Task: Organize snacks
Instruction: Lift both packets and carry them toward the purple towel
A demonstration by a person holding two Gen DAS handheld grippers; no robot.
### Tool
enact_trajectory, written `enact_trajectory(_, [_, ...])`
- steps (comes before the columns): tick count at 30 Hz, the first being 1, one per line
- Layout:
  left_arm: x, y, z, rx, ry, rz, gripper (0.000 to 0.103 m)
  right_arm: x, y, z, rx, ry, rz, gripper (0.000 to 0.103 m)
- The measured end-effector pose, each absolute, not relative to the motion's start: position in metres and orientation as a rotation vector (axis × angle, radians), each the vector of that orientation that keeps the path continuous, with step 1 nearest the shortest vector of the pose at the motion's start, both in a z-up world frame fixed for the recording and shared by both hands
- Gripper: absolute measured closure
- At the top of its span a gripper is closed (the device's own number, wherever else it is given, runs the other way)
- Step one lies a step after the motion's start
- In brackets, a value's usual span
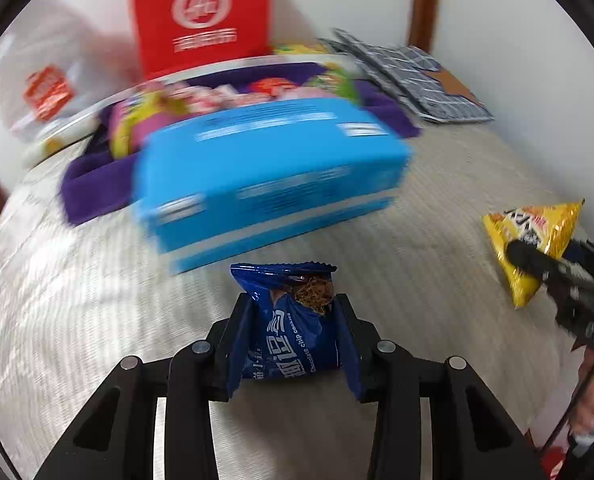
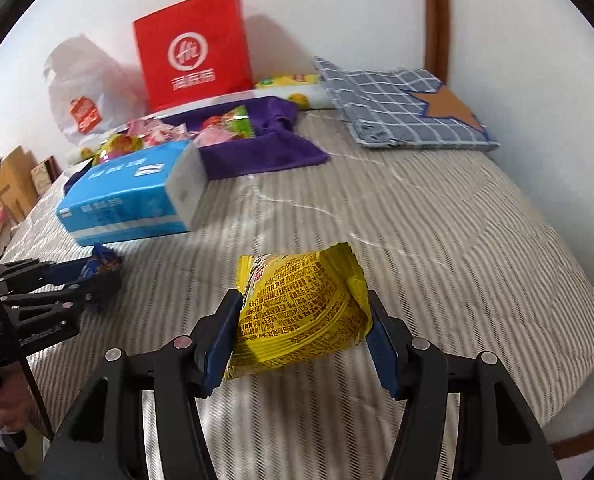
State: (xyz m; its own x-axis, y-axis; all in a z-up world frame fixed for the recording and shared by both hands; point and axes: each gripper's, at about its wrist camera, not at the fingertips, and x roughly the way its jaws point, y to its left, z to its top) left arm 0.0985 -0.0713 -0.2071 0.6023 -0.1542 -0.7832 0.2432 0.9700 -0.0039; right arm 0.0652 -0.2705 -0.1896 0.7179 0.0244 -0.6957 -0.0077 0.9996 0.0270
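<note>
My left gripper (image 1: 293, 308) is shut on a small blue chocolate chip cookie packet (image 1: 293, 320), its pads pressing both sides just above the striped bedspread. The same gripper (image 2: 97, 276) shows at the left of the right wrist view with the blue packet (image 2: 103, 266) in it. My right gripper (image 2: 303, 308) is shut on a crinkled yellow snack bag (image 2: 301, 312), also seen from the left wrist as the yellow bag (image 1: 537, 236) with a dark finger across it. A purple fabric tray (image 2: 257, 152) at the back holds several colourful snack packets (image 2: 225, 126).
A blue tissue pack (image 1: 265, 176) lies in front of the purple tray. A red paper bag (image 2: 193, 48) and a white plastic bag (image 2: 85, 92) stand against the wall. A blue checked cushion (image 2: 397, 108) lies at the back right. A person's hand (image 2: 5, 416) shows at lower left.
</note>
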Motion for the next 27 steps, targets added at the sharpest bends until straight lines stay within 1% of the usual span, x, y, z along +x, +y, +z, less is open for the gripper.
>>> enact_trajectory(7, [0.103,0.008,-0.202,0.044,0.900,-0.065,0.064,0.104,-0.252,-0.185,-0.032,0.759,0.003,0.043])
enact_trajectory(11, [0.120,0.036,-0.204,0.022,0.896,-0.010,0.063,0.130,-0.250,-0.187,-0.044,0.772,0.002,0.043])
enact_trajectory(15, [0.125,0.044,-0.208,0.005,0.869,0.010,0.060,0.151,-0.250,-0.197,-0.005,0.815,0.035,0.043])
enact_trajectory(17, [0.127,0.043,-0.208,0.005,0.869,0.011,0.060,0.157,-0.252,-0.201,0.016,0.847,0.058,0.043])
enact_trajectory(23, [0.126,0.047,-0.208,-0.015,0.870,0.001,0.060,0.159,-0.260,-0.204,0.071,0.861,0.090,0.042])
enact_trajectory(27, [0.127,0.048,-0.208,-0.026,0.870,0.000,0.060,0.161,-0.253,-0.205,0.031,0.872,0.081,0.038])
